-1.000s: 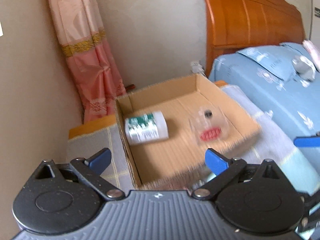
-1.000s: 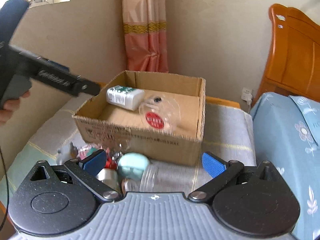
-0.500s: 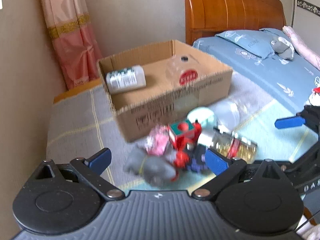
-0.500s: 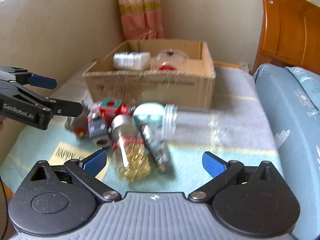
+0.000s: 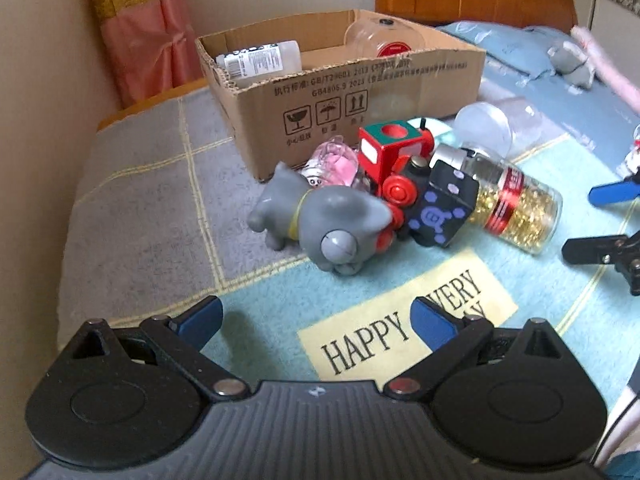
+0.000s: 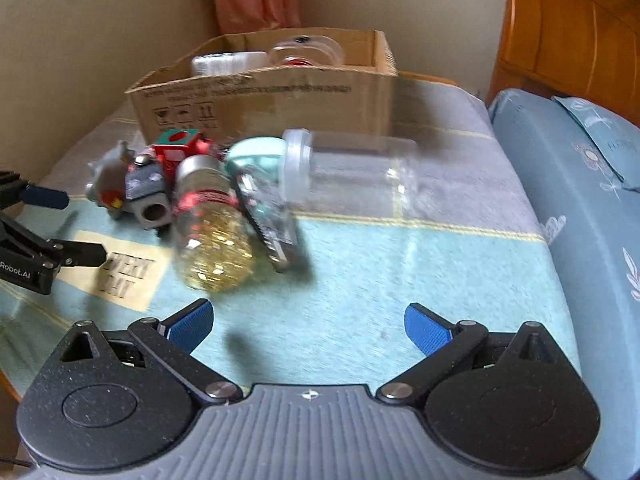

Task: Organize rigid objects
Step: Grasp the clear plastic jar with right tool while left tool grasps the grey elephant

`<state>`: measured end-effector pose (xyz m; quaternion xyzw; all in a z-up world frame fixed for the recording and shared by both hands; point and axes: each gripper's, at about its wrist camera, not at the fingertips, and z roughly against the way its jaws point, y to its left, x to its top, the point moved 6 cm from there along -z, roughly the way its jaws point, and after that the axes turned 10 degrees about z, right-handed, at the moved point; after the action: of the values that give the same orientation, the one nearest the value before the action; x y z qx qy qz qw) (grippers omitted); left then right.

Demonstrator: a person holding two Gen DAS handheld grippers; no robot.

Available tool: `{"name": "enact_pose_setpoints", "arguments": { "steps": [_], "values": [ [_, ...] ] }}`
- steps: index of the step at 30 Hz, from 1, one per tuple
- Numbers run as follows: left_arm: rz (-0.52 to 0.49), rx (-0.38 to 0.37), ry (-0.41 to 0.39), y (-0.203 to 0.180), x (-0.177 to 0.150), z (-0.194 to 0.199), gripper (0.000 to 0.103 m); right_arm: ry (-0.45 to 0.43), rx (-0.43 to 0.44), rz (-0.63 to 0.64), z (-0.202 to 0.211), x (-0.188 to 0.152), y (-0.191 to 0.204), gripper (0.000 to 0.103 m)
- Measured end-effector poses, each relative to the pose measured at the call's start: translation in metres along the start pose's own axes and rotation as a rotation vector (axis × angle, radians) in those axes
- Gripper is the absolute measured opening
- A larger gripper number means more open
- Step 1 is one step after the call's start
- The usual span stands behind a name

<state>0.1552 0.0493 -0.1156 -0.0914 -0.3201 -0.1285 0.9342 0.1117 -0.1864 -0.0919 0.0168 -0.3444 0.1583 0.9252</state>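
Cardboard fills twelve o'clock of the left wrist view: the cardboard box [image 5: 360,92], already holding a white bottle [image 5: 260,60] and a clear tub [image 5: 380,36]; a second ago this camera looked straight down into that box, so the left gripper [image 5: 316,316] has drawn back and dropped toward the pile; its blue fingers stand apart, empty, over the blanket [image 5: 140,220]; at one o'clock the loose things lie heaped and touching: a grey toy animal [image 5: 320,216], a red toy train [image 5: 396,160], a dark cube [image 5: 440,208] and a gold-filled jar [image 5: 516,208]; the right gripper's tips show at three o'clock.

Blurred by motion, the right wrist view tells the same story from the other side; the box has receded to twelve o'clock and the pile has come close; the right gripper [image 6: 308,320] is spread wide with nothing between its fingers; the gold-filled jar [image 6: 212,232] lies at eleven o'clock, a clear plastic jar [image 6: 352,172] on its side at twelve, a dark flat thing [image 6: 272,224] between them; the left gripper reaches in at nine o'clock.

Judging by this, two items are boxed, the rest remain, and both claws are placed for the next pick.
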Motion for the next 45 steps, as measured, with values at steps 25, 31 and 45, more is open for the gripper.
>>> {"name": "enact_pose_setpoints", "arguments": {
  "steps": [25, 31, 45],
  "values": [
    [-0.140, -0.150, -0.077, -0.002, 0.031, -0.025, 0.083, -0.031, -0.017, 0.048, -0.015, 0.003, -0.038, 0.103],
    [-0.122, -0.172, -0.070, -0.003, 0.032, -0.025, 0.079, -0.081, 0.042, 0.021, -0.011, 0.020, -0.042, 0.103],
    [-0.080, -0.163, -0.060, 0.003, 0.035, -0.027, 0.079, -0.124, 0.118, -0.047, -0.037, 0.071, -0.049, 0.103]
  ]
}}
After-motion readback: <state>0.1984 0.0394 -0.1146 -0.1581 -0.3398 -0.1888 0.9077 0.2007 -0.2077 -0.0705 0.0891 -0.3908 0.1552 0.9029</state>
